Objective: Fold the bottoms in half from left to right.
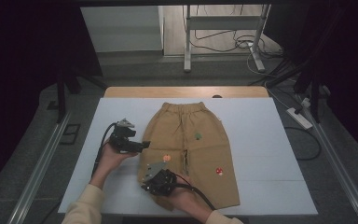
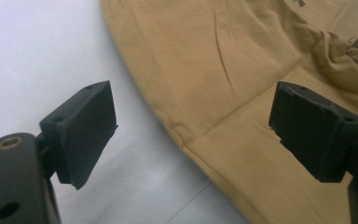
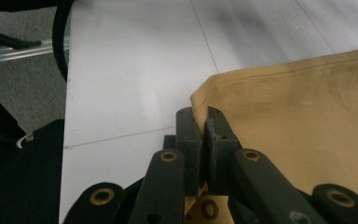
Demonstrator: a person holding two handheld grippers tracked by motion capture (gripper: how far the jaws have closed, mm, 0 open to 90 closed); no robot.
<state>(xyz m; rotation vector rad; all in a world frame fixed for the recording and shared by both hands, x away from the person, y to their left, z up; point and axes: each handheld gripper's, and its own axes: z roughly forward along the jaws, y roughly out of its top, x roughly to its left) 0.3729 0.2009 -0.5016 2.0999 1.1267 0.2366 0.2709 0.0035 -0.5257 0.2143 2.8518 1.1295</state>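
At the left of the high view the left gripper is held in the person's left hand, its tips reaching just to the left edge of the tan shorts. In the left gripper view its jaws stand wide apart with nothing pressed between them: one jaw hangs over the bare white board, the other over the cloth, and the curved side seam of the shorts runs through the gap between them, seemingly a little below the pads, though the height is hard to judge from this angle.

Further right, the right gripper lies low at the near left corner of the shorts, with the right hand behind it resting on the fabric. In the right gripper view its jaws are closed tight on the hem corner of the shorts; the fold of tan cloth rises straight out from between the pads and spreads away to the jaws' right. To the jaws' left lies the white board, and beyond its edge the grey floor.

The shorts lie flat on the board, waistband away from the person, small patches on the front.
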